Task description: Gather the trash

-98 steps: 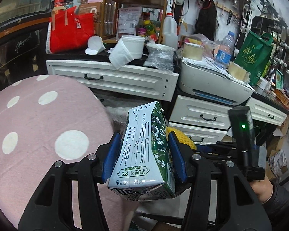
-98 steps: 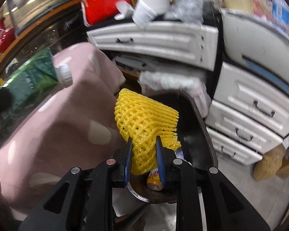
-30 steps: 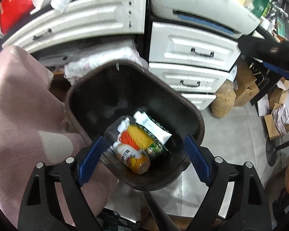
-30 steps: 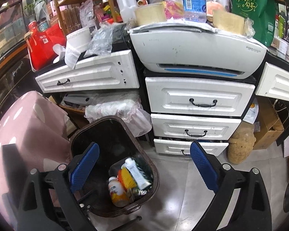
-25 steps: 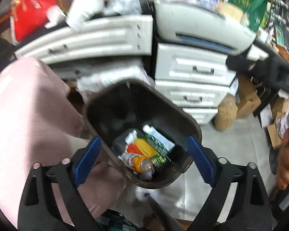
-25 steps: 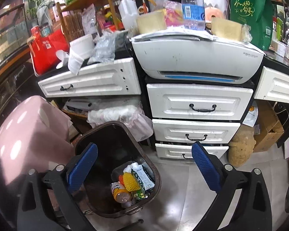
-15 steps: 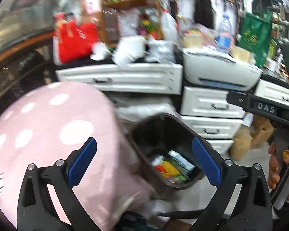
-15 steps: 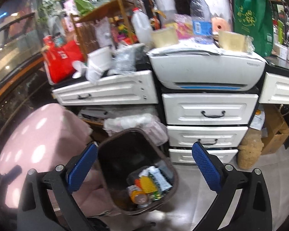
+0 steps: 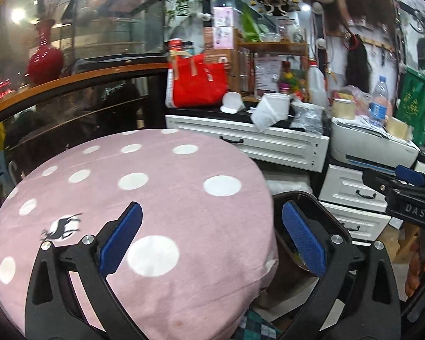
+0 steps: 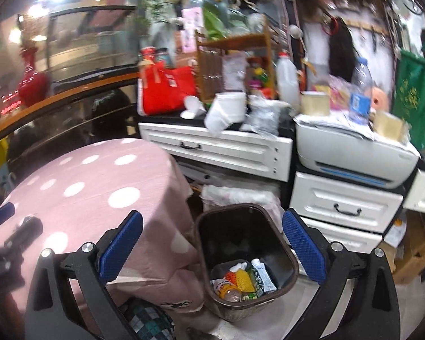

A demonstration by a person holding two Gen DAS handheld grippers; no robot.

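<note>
In the left wrist view we look across the round bench (image 9: 144, 187) under its pink polka-dot cloth, and our left gripper (image 9: 209, 239) hovers over its near edge; its jaws have just been opening and now stand spread wide with nothing between them, only cloth behind. No trash shows on the cloth from here, so we judge the dropping step done and the search for a further piece in hand. The trash bin (image 9: 314, 198) peeps out dark past the bench's right edge, its contents almost hidden, and the right gripper (image 9: 408, 181) pokes in at the far right with fingers of a hand below it. The next move calls for a scan of the bench and the cluttered white drawer unit (image 9: 249, 141) behind it to find something loose, then a reach with jaws already wide. In the right wrist view our right gripper (image 10: 211, 243) hangs above the floor, jaws likewise spread and empty, framing the bin (image 10: 290, 255) that stands just beside the bench. This view gives what the other cannot: the bin's bottom, where the collected trash lies, namely a yellow foam net (image 10: 242, 279), a milk carton (image 10: 265, 276) and a small bottle (image 10: 226, 289) heaped together. It also shows the white printer (image 10: 354, 153) over the drawers, while the left view alone shows most of the bench top
</note>
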